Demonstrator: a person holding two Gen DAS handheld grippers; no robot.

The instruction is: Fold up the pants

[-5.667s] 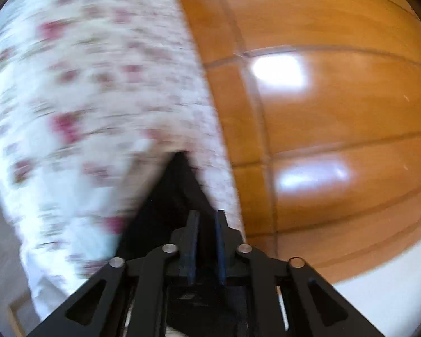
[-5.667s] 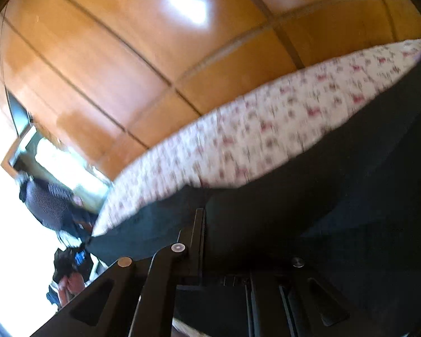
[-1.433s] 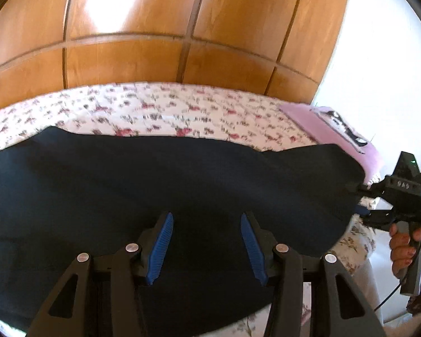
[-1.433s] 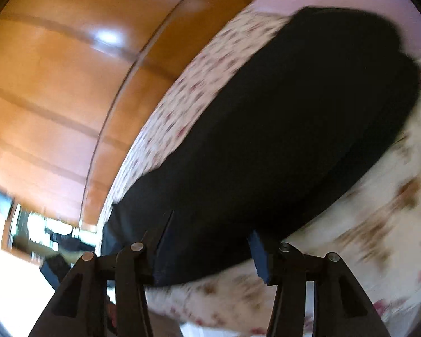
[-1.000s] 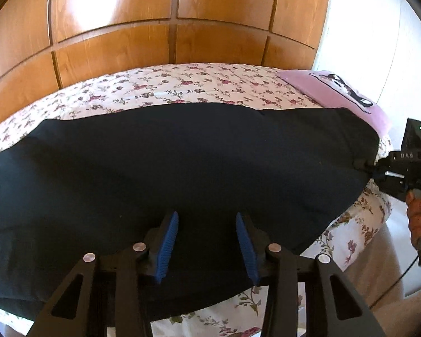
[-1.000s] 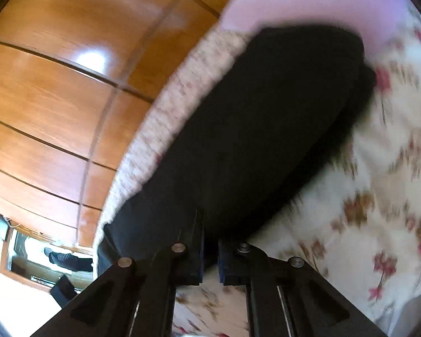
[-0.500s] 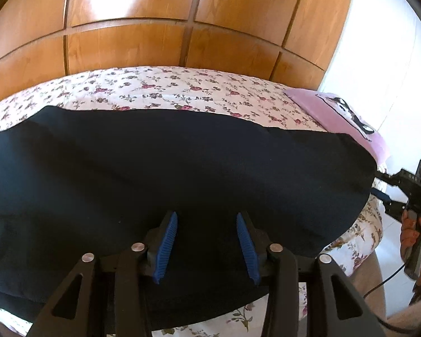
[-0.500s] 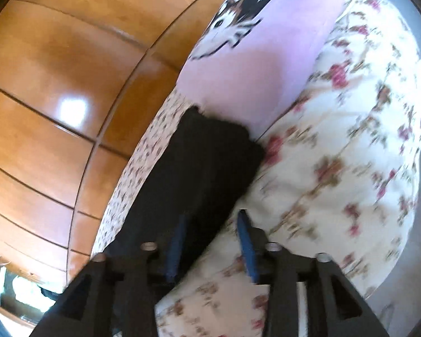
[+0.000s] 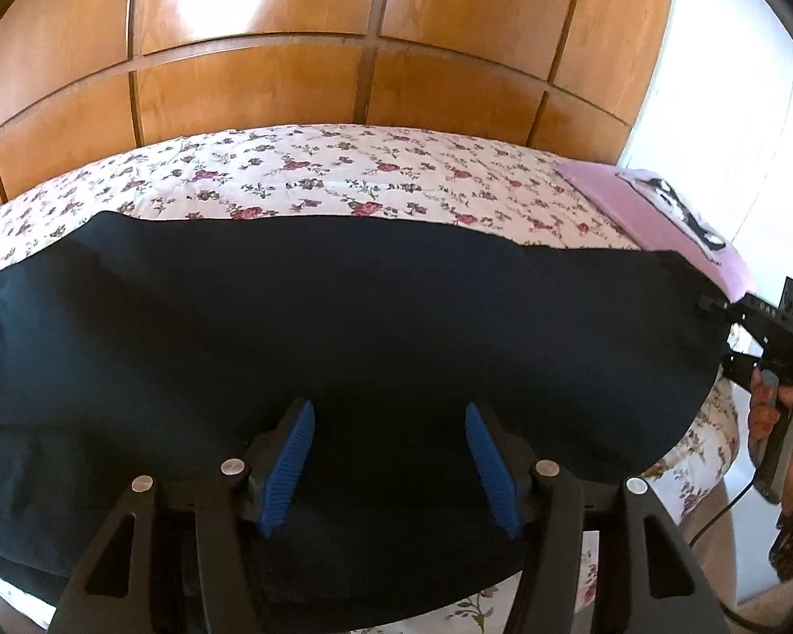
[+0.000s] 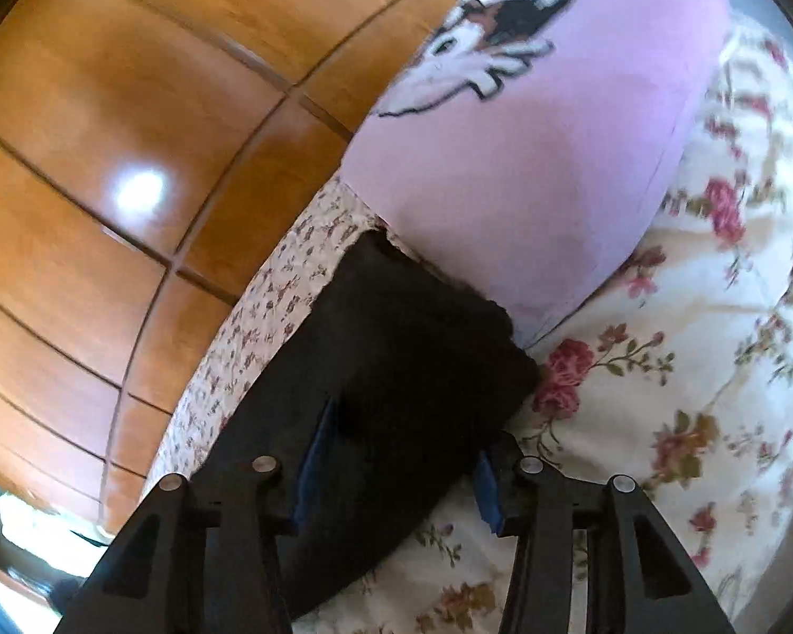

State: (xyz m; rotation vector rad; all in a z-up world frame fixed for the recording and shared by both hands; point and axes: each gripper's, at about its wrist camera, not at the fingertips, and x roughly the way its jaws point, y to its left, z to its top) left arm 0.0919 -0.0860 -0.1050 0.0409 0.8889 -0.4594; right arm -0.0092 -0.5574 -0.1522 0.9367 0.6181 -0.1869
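A wooden panelled wall (image 9: pixel 301 68) fills the top of both frames, above a bed (image 9: pixel 343 179) in a floral sheet. The black pants (image 9: pixel 343 327) lie spread flat across the frame centre in the left view, one end touching a lilac pillow (image 10: pixel 528 169) at the upper right of the right view. The left gripper (image 9: pixel 388 462) hovers low over the near edge, jaws wide open and empty. The right gripper (image 10: pixel 396 462), at lower centre of its own view, also has jaws apart, straddling the pants' end. Likely risks: a pinch could catch the sheet with the cloth, or take only one layer so the fold goes crooked. The pillow crowds that end
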